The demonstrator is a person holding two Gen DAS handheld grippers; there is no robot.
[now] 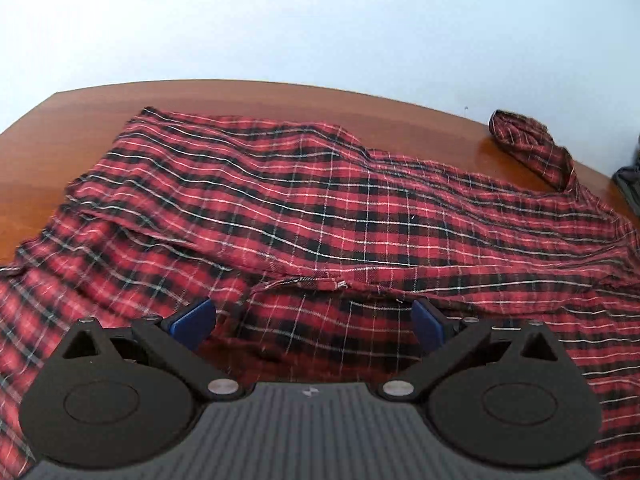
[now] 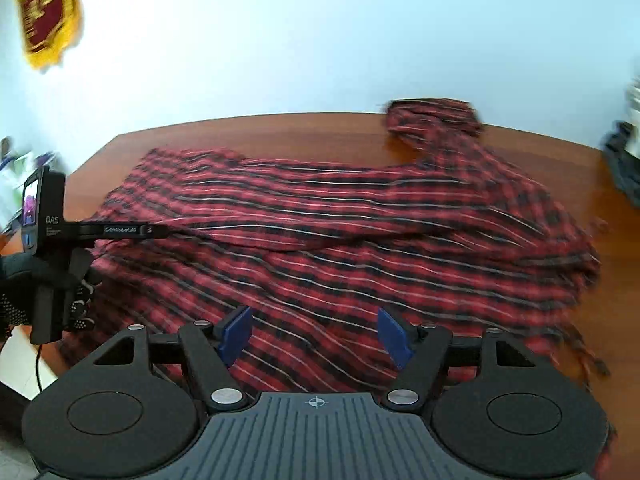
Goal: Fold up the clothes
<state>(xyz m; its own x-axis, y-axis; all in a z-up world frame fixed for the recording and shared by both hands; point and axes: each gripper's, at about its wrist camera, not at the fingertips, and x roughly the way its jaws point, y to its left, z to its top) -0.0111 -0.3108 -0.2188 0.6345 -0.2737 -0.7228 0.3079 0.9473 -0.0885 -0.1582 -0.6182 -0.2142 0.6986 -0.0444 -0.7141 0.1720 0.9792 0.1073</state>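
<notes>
My left tool hangs over the near part of the red plaid shirt with its blue pads spread wide and nothing between them; the cloth lies below, not gripped. My right tool is released too, its pads apart above the shirt with no fabric pinched. The shirt is spread across the brown wooden worktop, partly folded, with one layer lying over another and a hem edge running just ahead of my left pads. One sleeve reaches away toward the far right of the worktop, its cuff bunched near the back edge. In the right wrist view my other hand, gloved, holds the left tool's body at the left edge, beside the shirt. A red and gold pennant hangs on the pale wall behind
</notes>
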